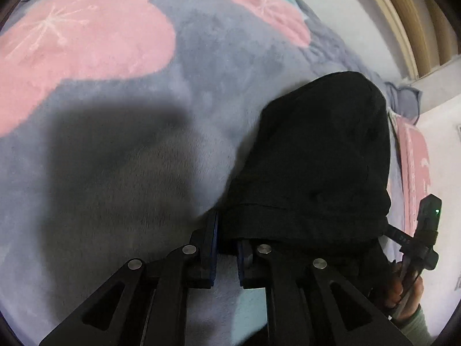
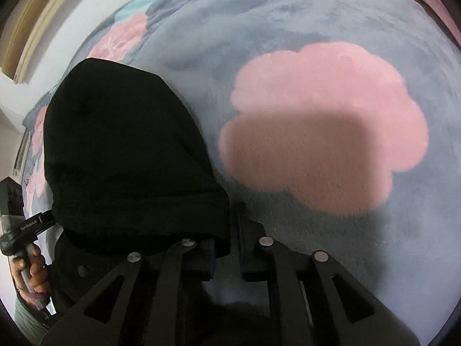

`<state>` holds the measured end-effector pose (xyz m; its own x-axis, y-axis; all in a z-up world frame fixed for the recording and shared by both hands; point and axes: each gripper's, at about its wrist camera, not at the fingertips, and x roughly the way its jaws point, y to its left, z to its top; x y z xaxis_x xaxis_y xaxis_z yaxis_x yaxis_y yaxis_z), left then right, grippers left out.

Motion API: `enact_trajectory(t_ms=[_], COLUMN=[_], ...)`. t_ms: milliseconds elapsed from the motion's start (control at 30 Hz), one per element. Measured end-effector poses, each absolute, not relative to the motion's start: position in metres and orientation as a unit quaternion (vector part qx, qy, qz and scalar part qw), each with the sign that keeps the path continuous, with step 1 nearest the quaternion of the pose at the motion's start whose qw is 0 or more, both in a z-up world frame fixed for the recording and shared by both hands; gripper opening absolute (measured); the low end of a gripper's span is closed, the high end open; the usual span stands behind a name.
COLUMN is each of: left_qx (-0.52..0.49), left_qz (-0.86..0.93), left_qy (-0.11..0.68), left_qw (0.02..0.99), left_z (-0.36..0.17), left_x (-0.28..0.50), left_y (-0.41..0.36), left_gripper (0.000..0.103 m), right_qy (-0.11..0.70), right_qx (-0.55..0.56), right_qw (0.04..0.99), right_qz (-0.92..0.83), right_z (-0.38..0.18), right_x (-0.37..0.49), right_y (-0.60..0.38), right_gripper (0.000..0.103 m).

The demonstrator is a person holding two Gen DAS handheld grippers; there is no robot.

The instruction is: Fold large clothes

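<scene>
A black garment [image 1: 319,155] hangs between my two grippers above a plush blanket; it also shows in the right wrist view [image 2: 126,155]. My left gripper [image 1: 227,236] is shut on the garment's near edge at its left corner. My right gripper [image 2: 230,230] is shut on the garment's edge at its right corner. The cloth drapes away from both grippers and hides part of each inner finger. The right gripper's handle [image 1: 423,236] and hand show at the right of the left wrist view; the left one's handle [image 2: 17,230] shows at the left of the right wrist view.
A grey plush blanket [image 1: 144,144] with pink flower shapes [image 2: 322,121] covers the bed below. A white wall [image 1: 374,23] and a wooden frame [image 1: 415,17] lie beyond the bed's far edge.
</scene>
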<state>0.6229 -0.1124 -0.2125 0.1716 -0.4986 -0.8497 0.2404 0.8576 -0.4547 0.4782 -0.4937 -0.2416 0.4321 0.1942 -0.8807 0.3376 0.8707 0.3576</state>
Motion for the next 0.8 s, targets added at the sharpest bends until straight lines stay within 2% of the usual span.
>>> enact_trajectory(t_ms=[67, 100, 167, 200, 267, 333, 500, 600, 733, 800], left_qx=[-0.110, -0.102, -0.071, -0.045, -0.014, -0.012, -0.023, -0.024, -0.027, -0.028], left_qz=[-0.247, -0.250, -0.254, -0.253, -0.252, -0.256, -0.293, -0.321, -0.328, -0.311], left_qy=[0.589, 0.583, 0.575, 0.567, 0.557, 0.545, 0.481, 0.456, 0.480, 0.526], left_qw=[0.762, 0.766, 0.775, 0.782, 0.791, 0.798, 0.826, 0.830, 0.813, 0.791], left_z=[-0.205, -0.200, -0.190, -0.182, -0.164, -0.146, -0.092, -0.077, -0.109, -0.150], left_x=[0.621, 0.617, 0.606, 0.598, 0.587, 0.575, 0.564, 0.570, 0.596, 0.612], left_y=[-0.109, -0.108, -0.108, -0.107, -0.100, -0.088, -0.082, -0.106, -0.146, -0.161], left_gripper=[0.014, 0.017, 0.023, 0.028, 0.040, 0.046, 0.046, 0.046, 0.046, 0.045], right_qy=[0.535, 0.539, 0.547, 0.547, 0.539, 0.528, 0.481, 0.463, 0.500, 0.532], right_qx=[0.234, 0.227, 0.215, 0.207, 0.194, 0.184, 0.163, 0.155, 0.151, 0.149], right_qw=[0.811, 0.810, 0.808, 0.811, 0.819, 0.829, 0.861, 0.873, 0.853, 0.834], right_qz=[-0.037, -0.035, -0.034, -0.035, -0.035, -0.027, -0.015, -0.012, -0.008, -0.013], right_z=[-0.236, -0.234, -0.224, -0.216, -0.201, -0.183, -0.136, -0.134, -0.177, -0.208], right_x=[0.476, 0.475, 0.468, 0.461, 0.449, 0.439, 0.435, 0.460, 0.498, 0.506], right_y=[-0.493, -0.494, -0.494, -0.494, -0.495, -0.494, -0.483, -0.474, -0.458, -0.458], right_gripper=[0.016, 0.018, 0.030, 0.034, 0.048, 0.049, 0.049, 0.049, 0.049, 0.048])
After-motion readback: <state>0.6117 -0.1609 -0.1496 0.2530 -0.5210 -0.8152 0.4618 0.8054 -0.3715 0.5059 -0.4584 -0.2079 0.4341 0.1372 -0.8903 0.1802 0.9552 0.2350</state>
